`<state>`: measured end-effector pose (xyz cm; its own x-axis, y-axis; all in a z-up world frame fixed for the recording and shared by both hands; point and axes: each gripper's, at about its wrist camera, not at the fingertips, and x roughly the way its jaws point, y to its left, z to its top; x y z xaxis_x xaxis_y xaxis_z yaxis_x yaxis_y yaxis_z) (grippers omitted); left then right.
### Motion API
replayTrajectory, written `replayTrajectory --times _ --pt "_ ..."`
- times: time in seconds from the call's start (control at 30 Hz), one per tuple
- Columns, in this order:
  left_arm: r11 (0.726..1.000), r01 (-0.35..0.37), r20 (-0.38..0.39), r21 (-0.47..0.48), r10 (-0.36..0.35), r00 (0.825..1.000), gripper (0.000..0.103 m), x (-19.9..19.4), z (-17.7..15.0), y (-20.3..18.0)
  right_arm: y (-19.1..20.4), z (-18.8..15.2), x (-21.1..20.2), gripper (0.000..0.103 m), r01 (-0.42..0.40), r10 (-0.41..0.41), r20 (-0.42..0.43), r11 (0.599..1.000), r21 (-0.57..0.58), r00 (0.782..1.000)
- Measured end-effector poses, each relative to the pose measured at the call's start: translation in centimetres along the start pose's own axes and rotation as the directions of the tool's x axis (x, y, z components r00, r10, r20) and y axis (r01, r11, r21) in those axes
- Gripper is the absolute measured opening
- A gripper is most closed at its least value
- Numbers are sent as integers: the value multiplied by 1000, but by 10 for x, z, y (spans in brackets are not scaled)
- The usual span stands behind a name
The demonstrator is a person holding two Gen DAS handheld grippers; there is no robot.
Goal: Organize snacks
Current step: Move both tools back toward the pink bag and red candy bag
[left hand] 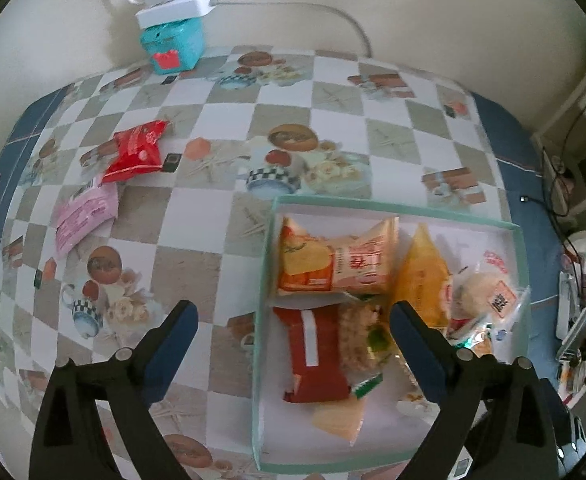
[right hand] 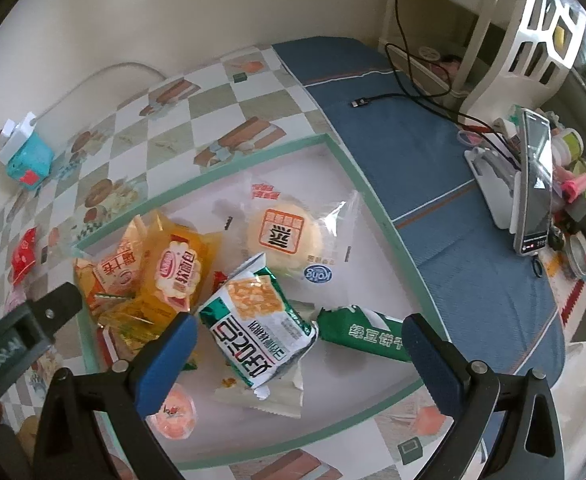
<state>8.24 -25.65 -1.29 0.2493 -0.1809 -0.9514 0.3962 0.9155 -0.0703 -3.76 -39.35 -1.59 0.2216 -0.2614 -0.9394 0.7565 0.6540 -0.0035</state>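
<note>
A shallow white box with a teal rim lies on the checked tablecloth and holds several snack packs. My left gripper hangs open over the box's left part, above a red pack that lies flat inside with nothing pressing on it. An orange pack and a yellow one lie farther back. My right gripper is open over the same box. A green-and-white pack rests on the box floor between its fingers, and a green bar lies beside it. Outside the box are a red packet and a pink packet.
A teal tin with a white power strip on top stands at the back by the wall. A blue cloth covers the table's right end, with a black cable, a phone on a stand and small clutter.
</note>
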Motion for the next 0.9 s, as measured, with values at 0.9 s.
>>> replayTrajectory --times 0.9 --pt "982 -153 -10 -114 152 988 97 -11 -6 92 45 -3 -27 103 -25 28 47 998 -55 998"
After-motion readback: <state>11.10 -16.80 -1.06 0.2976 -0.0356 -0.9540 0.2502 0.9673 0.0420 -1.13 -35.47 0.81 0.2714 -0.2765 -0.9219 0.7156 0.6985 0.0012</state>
